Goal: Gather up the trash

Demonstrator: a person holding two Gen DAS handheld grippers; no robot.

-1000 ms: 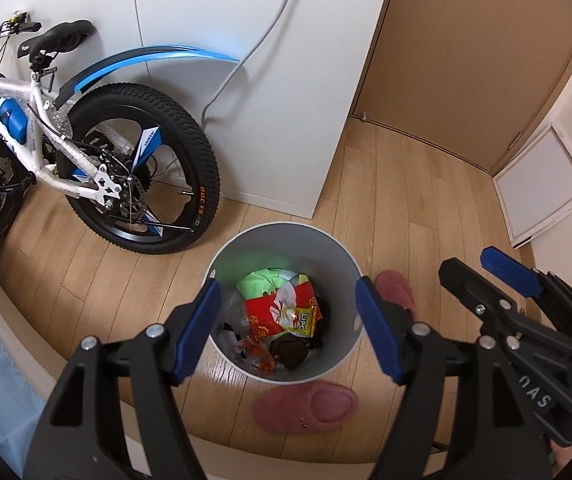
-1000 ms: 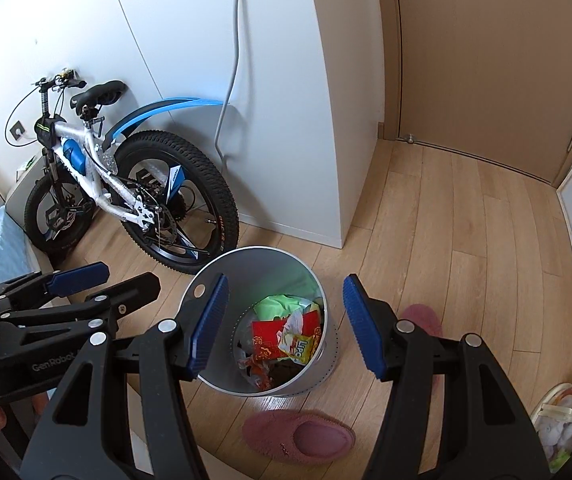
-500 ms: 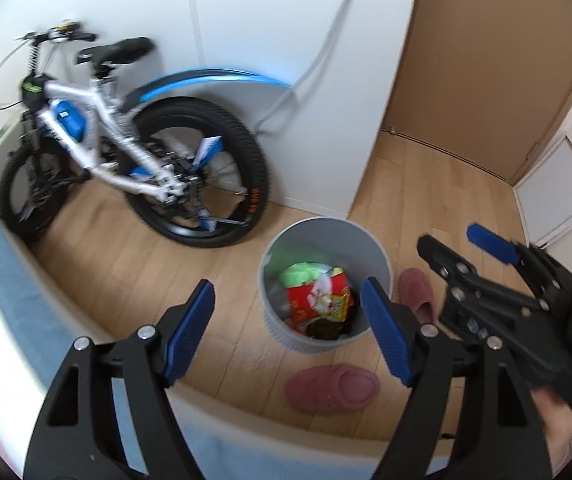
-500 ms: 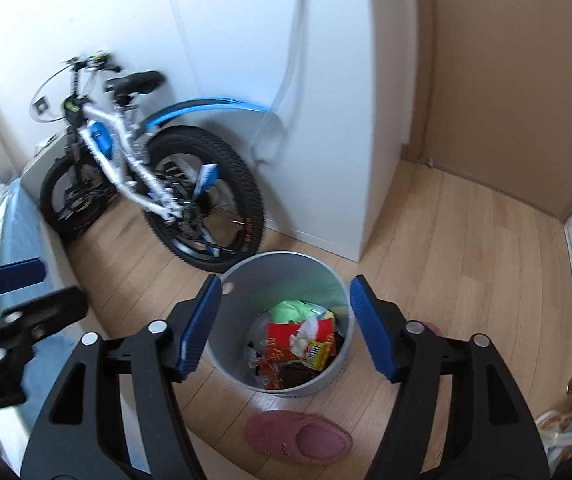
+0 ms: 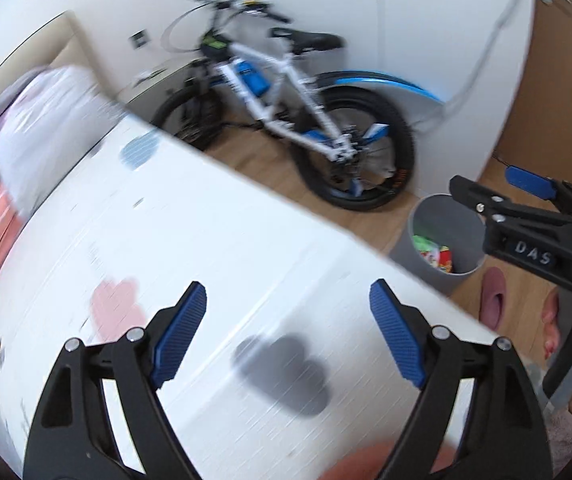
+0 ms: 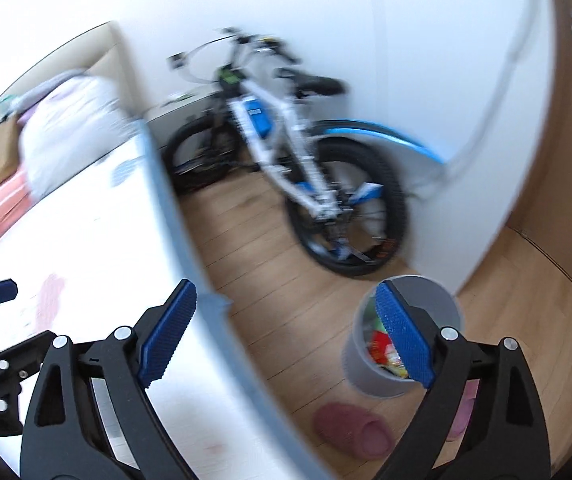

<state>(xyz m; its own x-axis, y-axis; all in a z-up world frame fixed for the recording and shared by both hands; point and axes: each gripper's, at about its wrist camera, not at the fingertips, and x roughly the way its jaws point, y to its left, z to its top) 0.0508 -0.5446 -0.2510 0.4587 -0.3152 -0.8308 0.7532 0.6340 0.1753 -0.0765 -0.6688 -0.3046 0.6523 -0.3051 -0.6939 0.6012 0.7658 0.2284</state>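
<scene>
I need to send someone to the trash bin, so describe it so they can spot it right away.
Find the white and blue bicycle leaning on the white wall. On the wooden floor just past its rear wheel stands a round grey bin, open-topped, with colourful wrappers inside. The pink slippers beside it lie low and flat; it is the only upright container there.

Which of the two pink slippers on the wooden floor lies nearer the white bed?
The darker pink slipper lying below the grey bin; the other slipper shows behind the right gripper's arm.

Bicycle [image 5: 286, 120] against wall; slippers [image 6: 352, 430] on floor
</scene>
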